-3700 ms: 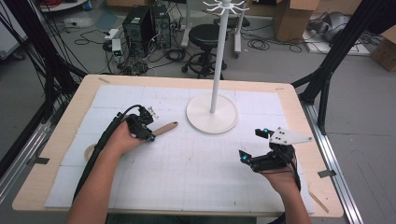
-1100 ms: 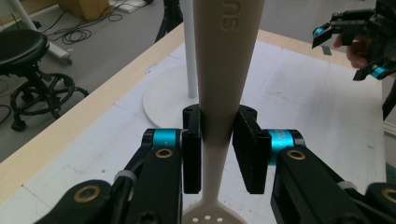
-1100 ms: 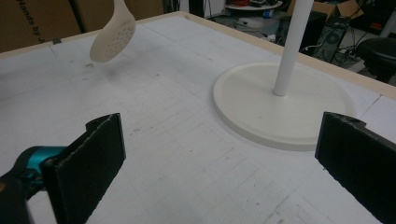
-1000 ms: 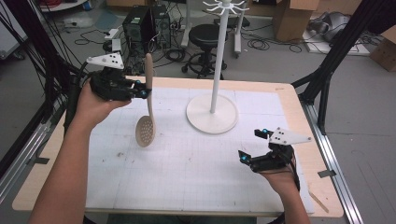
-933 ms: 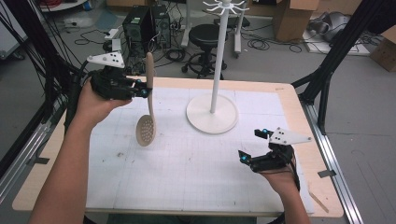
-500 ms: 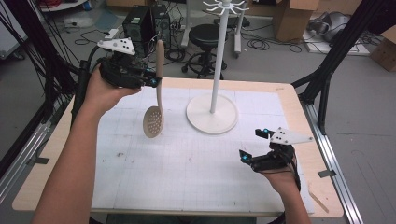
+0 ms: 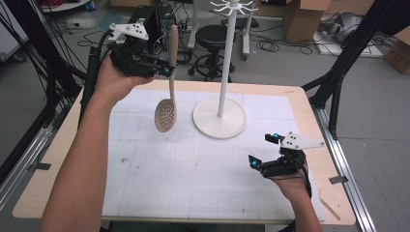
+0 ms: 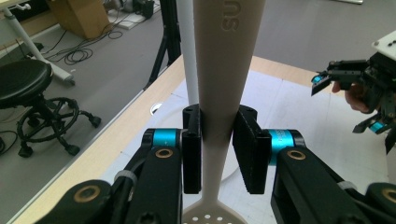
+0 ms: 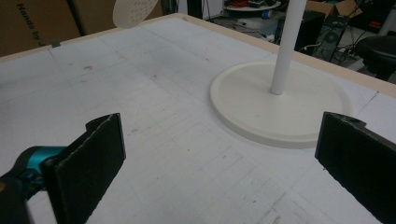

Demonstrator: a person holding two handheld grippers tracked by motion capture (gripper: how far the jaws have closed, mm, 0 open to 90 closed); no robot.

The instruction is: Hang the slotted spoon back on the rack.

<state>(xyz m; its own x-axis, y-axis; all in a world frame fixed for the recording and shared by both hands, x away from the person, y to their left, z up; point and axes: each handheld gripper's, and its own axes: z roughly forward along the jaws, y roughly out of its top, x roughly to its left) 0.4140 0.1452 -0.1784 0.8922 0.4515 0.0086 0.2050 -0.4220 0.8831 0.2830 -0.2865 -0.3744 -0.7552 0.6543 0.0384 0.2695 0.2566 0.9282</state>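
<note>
Cables, boxes and a black stool (image 7: 212, 36) crowd the floor behind the bench (image 7: 300, 104), whose white gridded mat lies under both hands. Up at the far left corner, the left hand-held gripper (image 7: 164, 67) is raised well above the bench, clamped on the handle of a beige slotted spoon (image 7: 167, 113). In the left gripper view both pads press the spoon (image 8: 217, 102) from either side. It hangs upright, bowl down, clear of the mat and just left of the white stand (image 7: 220, 116). Over at the near right, the right hand-held gripper (image 7: 263, 154) sits low by the bench, possibly resting on it, jaws spread wide and empty, facing the stand's round base (image 9: 280, 109).
</note>
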